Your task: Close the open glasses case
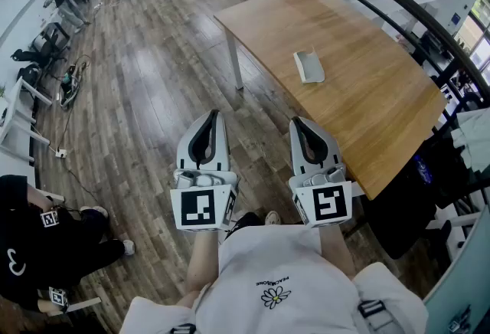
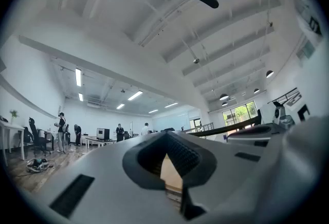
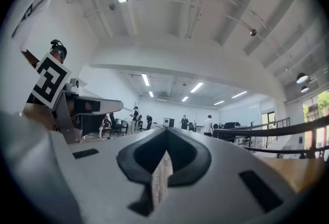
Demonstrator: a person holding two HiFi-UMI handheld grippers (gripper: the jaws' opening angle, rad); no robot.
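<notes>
The glasses case [image 1: 309, 66] lies in the head view on the wooden table [image 1: 383, 118], toward its far left part, well away from both tools. It is small in the picture, but its grey lid appears to be folded back. The left gripper [image 1: 211, 116] and the right gripper [image 1: 297, 122] are held side by side close to the person's body. They are above the floor, nearer than the table's near corner, with their tips pointing toward the table. Neither touches anything.

In the left gripper view the jaws meet at their tips, with nothing between them. Past them are only the ceiling and the far room, and the case does not appear.

In the right gripper view the jaws are likewise pressed together and empty. A strip of table edge and a railing [image 3: 288, 130] show at the right, and again there is no case.

I judge that the task has not begun and that this is the approach. Next, the person would step up to the table and bring both tools over the case. One could steady the base while the other swings the lid down, probably with its jaws parted first.
</notes>
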